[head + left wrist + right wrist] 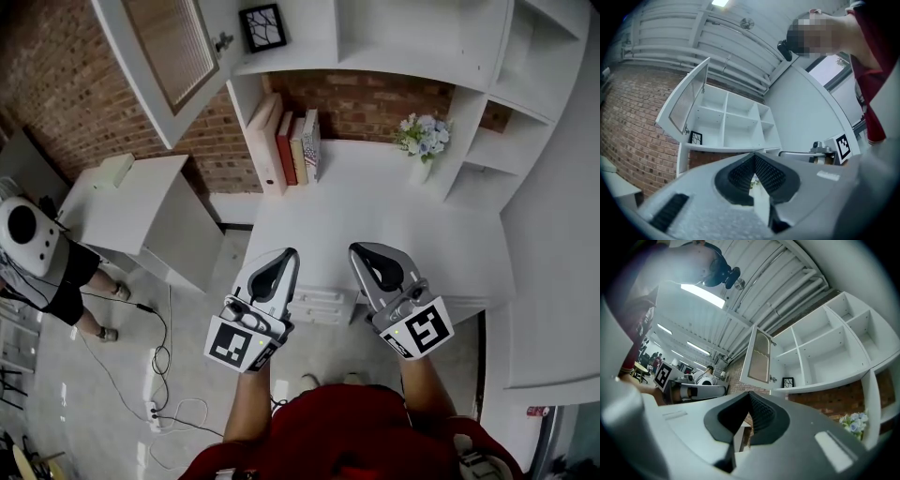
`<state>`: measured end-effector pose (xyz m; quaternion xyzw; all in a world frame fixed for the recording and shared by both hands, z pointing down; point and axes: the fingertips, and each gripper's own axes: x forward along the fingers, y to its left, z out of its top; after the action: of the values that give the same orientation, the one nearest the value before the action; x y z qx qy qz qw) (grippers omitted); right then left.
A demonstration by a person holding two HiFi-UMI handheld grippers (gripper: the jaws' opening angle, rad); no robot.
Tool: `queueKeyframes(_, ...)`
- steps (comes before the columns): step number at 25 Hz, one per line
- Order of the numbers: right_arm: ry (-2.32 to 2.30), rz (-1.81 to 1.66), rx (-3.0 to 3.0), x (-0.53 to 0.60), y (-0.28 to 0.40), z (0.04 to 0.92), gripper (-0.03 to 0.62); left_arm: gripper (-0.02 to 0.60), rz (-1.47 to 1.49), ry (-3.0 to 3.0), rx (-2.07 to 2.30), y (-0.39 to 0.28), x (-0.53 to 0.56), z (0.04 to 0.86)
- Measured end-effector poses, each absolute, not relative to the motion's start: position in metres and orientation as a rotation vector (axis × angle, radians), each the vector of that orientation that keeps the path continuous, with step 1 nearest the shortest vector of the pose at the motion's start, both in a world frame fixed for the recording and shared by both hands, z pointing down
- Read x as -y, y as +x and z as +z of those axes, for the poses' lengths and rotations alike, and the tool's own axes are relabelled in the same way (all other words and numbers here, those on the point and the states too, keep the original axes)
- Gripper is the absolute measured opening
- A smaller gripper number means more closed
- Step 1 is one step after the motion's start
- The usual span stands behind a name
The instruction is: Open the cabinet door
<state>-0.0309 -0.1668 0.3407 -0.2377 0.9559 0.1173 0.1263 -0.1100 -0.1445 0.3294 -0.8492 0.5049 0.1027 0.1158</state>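
i hold the left gripper (pixel 284 255) and right gripper (pixel 360 249) over the desk (pixel 375 202), both jaws pressed together, empty; the cabinet door (pixel 167 52) hangs swung open

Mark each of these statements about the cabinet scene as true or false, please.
1. The cabinet door stands open. True.
2. The left gripper is clamped on the door's knob. False: it is held low over the desk, well away from the door, its fingers together on nothing.
3. A black-framed picture stands on the shelf beside the open door. True.
4. The books lie flat in a pile. False: they stand upright in a row at the back left of the desk.
5. The flower vase stands on the desk, to the right of the books. True.
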Motion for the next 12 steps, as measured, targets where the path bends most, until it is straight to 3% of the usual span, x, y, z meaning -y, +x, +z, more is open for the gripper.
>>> queueKeyframes(12,-0.751,0.376,-2.761,0.157,-0.032,0.329,0.009,0.005,0.358,-2.528,-1.371,-0.109,0.14,0.316)
